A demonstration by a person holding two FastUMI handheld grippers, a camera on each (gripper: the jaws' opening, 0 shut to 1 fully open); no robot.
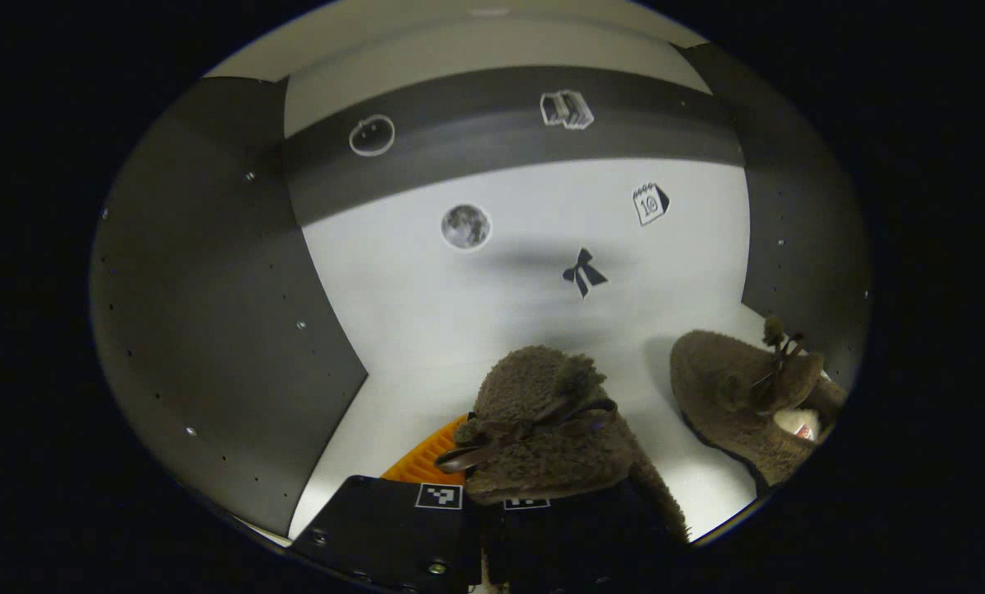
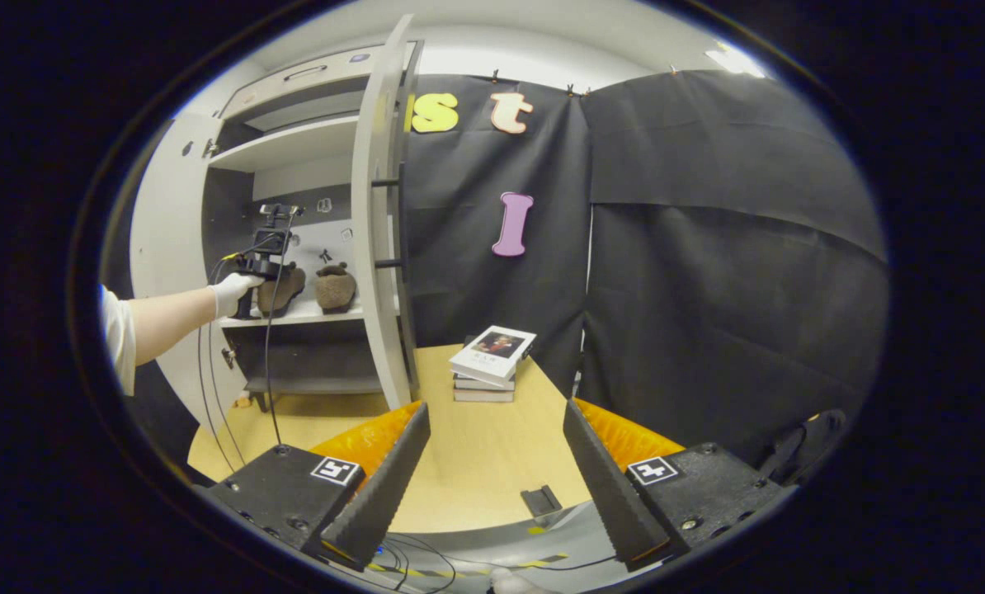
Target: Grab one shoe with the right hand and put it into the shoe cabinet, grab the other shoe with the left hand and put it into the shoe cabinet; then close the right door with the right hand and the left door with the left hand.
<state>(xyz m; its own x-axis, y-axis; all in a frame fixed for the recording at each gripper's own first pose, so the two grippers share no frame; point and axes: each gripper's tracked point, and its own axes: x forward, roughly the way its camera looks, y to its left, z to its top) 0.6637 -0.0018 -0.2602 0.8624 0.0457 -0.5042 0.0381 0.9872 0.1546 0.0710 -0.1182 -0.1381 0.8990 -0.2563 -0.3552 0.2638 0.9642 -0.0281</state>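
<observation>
In the left gripper view a brown fuzzy shoe (image 1: pixel 542 429) with a bow sits between the fingers of my left gripper (image 1: pixel 534 450), which is shut on it and mostly hidden by it. The shoe is low over the white shelf (image 1: pixel 426 330) inside the shoe cabinet. A second brown shoe (image 1: pixel 744 396) stands on the shelf to the right. The right gripper view shows my left gripper (image 2: pixel 255 266) held by a gloved hand (image 2: pixel 230 290) at the cabinet, with both shoes (image 2: pixel 282 289) (image 2: pixel 336 287) on the shelf (image 2: pixel 294 315). My right gripper (image 2: pixel 497 408) is open over the floor, holding nothing.
Both cabinet doors stand open: the right door (image 2: pixel 377 231) edge-on, the left door (image 2: pixel 162 247) swung out. A stack of books (image 2: pixel 492 363) lies on the wooden floor (image 2: pixel 476 462) beside the cabinet. A cable (image 2: pixel 270 371) hangs from the left gripper. A dark bag (image 2: pixel 806 445) sits at the right.
</observation>
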